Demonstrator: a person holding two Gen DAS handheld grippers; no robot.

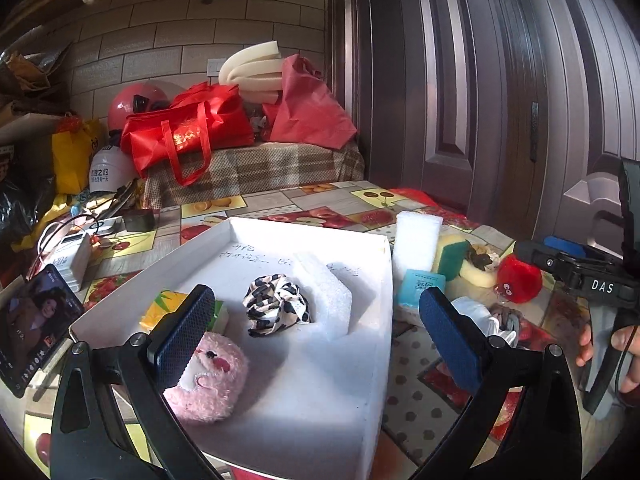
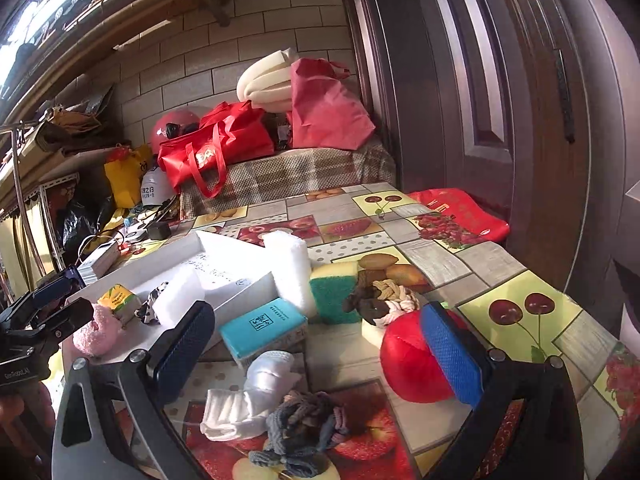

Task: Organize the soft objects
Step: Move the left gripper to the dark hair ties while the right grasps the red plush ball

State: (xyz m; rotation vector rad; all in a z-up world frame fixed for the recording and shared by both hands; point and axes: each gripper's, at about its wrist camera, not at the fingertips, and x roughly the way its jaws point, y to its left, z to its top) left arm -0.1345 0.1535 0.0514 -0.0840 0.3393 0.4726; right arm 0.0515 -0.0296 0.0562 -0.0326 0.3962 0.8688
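- Over the white box, the left gripper hangs with its blue-padded fingers spread wide and nothing between them; the left pad overlaps the pink plush toy at 7 o'clock in the left wrist view, though contact cannot be told.
- Inside the box lie the pink plush, a leopard-print scrunchie near the centre, a yellow-green packet at 9 o'clock and a white foam piece just beside the scrunchie.
- On the fruit-print tablecloth, the right gripper is also wide open and empty; its right finger stands in front of the red plush ball at 3 o'clock.
- Between its fingers, low at 6 o'clock, lie white socks and a grey-blue knitted bundle, touching each other.
- Farther off at 12 o'clock sit a teal tissue pack, a green-and-yellow sponge, an upright white foam block and a braided brown-and-cream piece.
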